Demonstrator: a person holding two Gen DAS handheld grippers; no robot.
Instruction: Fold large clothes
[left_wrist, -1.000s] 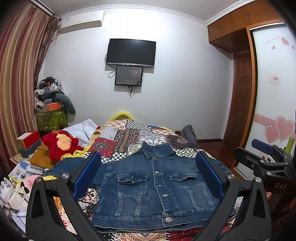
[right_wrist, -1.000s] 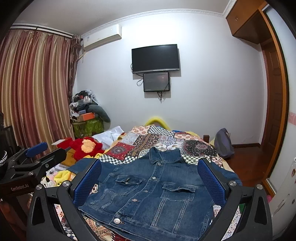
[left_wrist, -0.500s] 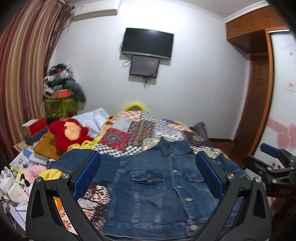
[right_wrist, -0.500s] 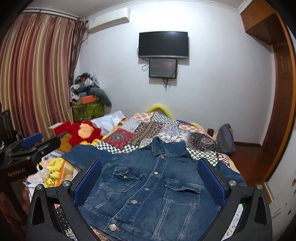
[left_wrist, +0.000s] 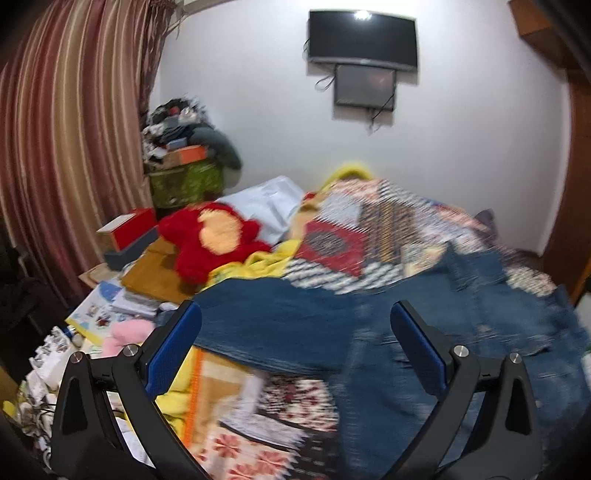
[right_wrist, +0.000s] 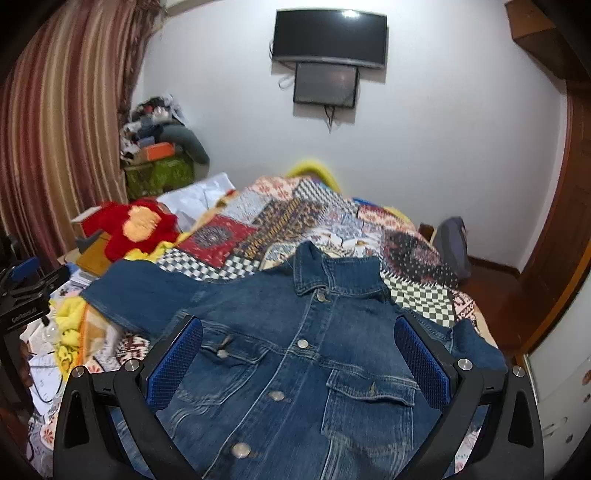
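Note:
A blue denim jacket (right_wrist: 306, 354) lies front-up and buttoned on a patchwork quilt (right_wrist: 280, 225), collar toward the far wall. Its left sleeve (left_wrist: 273, 321) stretches out toward the bed's left side. My left gripper (left_wrist: 295, 325) hovers open above that sleeve, with nothing between its blue pads; this view is blurred by motion. My right gripper (right_wrist: 299, 343) stands open over the jacket's chest, between the two pockets, and holds nothing. The left gripper (right_wrist: 26, 280) also shows at the left edge of the right wrist view.
A red plush toy (left_wrist: 214, 236) and a white pillow (left_wrist: 266, 206) lie at the bed's left. Books, boxes and papers (left_wrist: 110, 302) crowd the floor beside it. A grey bag (right_wrist: 450, 243) stands at the right, near a wooden door (right_wrist: 561, 221). A television (right_wrist: 328, 37) hangs on the far wall.
Both grippers moved down and closer to the jacket. The left one swung left, from the jacket's front to over the left sleeve. Both stayed open.

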